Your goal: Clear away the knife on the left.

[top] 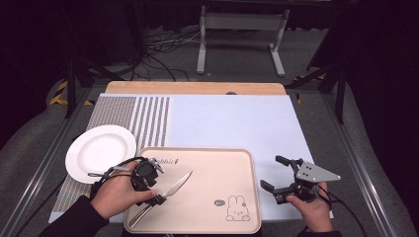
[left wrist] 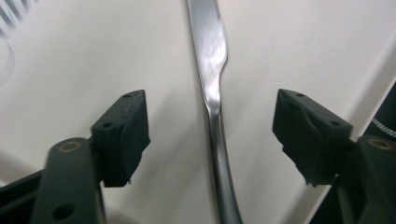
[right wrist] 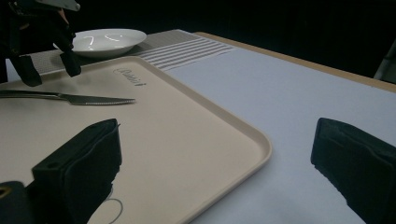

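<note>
Your left gripper (left wrist: 212, 135) straddles the knife (left wrist: 211, 70) on the tray (top: 217, 168), lower centre, fingers spread, nothing gripped yet; right gripper (top: 281, 177) idles open.

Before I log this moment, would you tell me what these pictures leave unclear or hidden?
- Knife: in the high view the left gripper and hand cover part of its handle; in the left gripper view both ends run off the frame edges.
- Plate: its near rim is partly behind the left hand in the high view.
- Tray: the small print near the rabbit drawing is too small to read.
- Right gripper: its near side is hidden by the holding hand.
</note>
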